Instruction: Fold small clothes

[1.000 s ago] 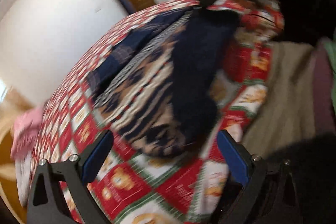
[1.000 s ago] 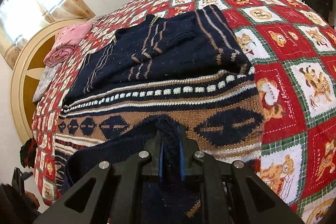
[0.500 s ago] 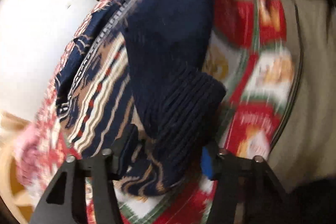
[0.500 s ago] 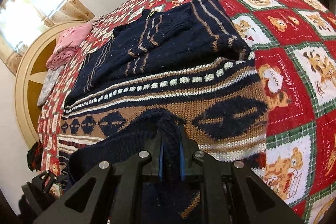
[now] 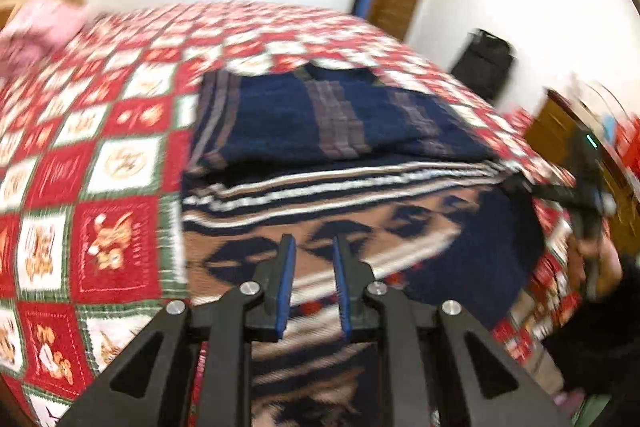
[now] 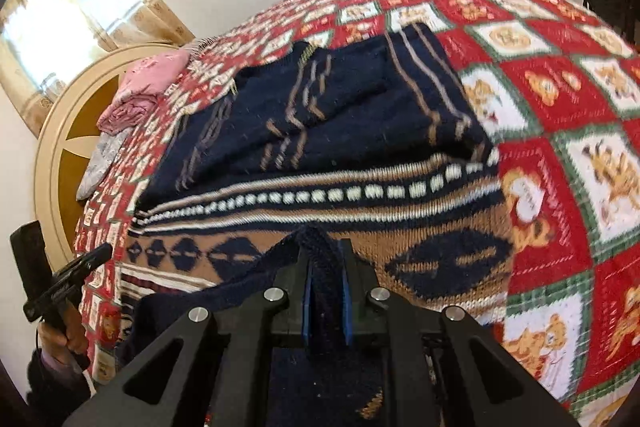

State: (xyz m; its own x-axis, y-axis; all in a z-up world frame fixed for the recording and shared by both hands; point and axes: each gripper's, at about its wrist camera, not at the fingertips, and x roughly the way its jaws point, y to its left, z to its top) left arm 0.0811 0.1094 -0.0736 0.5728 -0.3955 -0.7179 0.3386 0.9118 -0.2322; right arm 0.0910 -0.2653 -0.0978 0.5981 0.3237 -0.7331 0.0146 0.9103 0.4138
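Pink clothes (image 6: 140,95) by the headboard, left claw (image 5: 313,281) closing with nothing between its blue pads, above the navy-and-tan sweater (image 6: 320,163) lying on the red teddy-bear quilt (image 6: 560,99), right claw (image 6: 326,297) pinching the sweater's ribbed navy hem.

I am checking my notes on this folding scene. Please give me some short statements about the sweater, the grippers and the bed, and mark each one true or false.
1. The right gripper pinches a navy ribbed part of the navy and brown patterned knit sweater. True.
2. The left gripper clamps a thick fold of sweater. False: its jaws are closing with nothing between them.
3. The sweater lies on a red, white and green patchwork quilt. True.
4. The pink folded cloth lies on top of the sweater. False: it lies apart, near the headboard.
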